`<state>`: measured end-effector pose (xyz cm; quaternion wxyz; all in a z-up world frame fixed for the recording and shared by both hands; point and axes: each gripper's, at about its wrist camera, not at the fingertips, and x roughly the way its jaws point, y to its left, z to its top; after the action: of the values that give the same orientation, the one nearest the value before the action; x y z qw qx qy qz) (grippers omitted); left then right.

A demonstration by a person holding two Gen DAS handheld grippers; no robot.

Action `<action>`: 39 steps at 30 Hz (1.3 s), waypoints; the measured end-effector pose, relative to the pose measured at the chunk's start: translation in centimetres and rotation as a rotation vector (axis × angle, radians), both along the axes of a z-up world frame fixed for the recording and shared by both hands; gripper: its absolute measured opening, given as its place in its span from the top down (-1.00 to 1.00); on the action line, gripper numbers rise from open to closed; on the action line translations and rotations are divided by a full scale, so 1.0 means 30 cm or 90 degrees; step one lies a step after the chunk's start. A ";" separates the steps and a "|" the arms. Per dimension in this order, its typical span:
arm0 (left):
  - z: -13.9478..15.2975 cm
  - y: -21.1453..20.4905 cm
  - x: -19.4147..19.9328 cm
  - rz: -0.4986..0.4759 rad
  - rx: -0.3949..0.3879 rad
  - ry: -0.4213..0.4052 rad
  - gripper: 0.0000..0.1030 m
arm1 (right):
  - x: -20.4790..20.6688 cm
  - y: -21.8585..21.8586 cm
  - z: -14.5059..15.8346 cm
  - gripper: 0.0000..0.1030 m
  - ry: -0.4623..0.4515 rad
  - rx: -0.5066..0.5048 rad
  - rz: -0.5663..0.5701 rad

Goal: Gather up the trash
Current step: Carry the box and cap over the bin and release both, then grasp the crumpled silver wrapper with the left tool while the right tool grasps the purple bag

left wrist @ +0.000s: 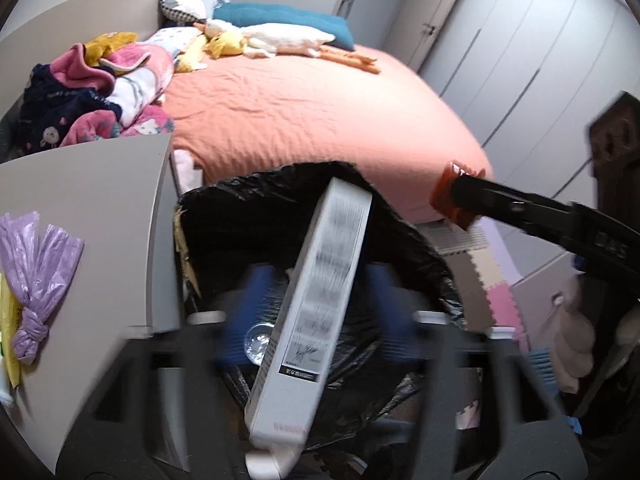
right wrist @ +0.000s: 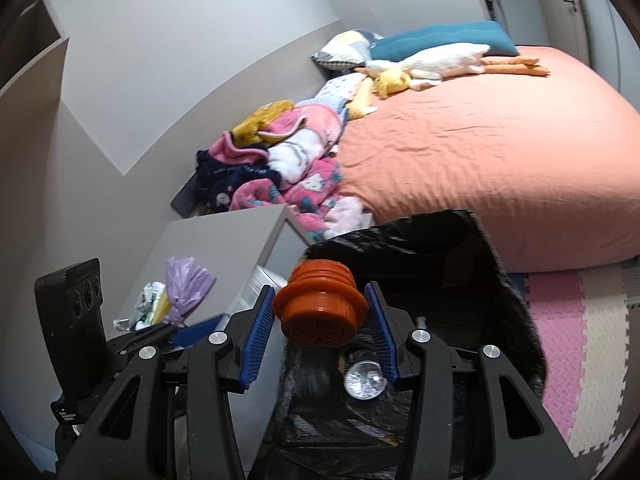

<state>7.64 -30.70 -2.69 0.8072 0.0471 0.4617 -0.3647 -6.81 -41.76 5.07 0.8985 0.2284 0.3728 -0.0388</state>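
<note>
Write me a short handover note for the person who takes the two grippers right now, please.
Left gripper: open, white box loose between its pads, over the black trash bag.
Right gripper: orange ribbed cap between its pads, above the bag; unclear if the pads press on it.
Done: a clear round item lies in the bag.
Left: get box and cap into the bag, then collect the knotted purple bag and wrappers on the grey table.
</note>
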 end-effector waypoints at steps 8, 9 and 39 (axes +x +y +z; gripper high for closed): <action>0.006 -0.033 -0.024 -0.002 0.010 -0.018 -0.75 | -0.069 -0.058 0.040 -0.34 -0.025 -0.033 -0.063; 0.008 -0.030 -0.025 -0.002 0.009 -0.019 -0.75 | -0.071 -0.061 0.039 -0.34 -0.025 -0.033 -0.065; 0.047 0.256 -0.024 0.121 0.017 -0.056 -0.75 | 0.101 0.184 0.023 -0.34 -0.022 -0.016 0.063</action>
<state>6.93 -23.02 -1.29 0.8569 0.0293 0.4332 -0.2779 -3.77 -36.26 5.76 0.9083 0.1993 0.3677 0.0049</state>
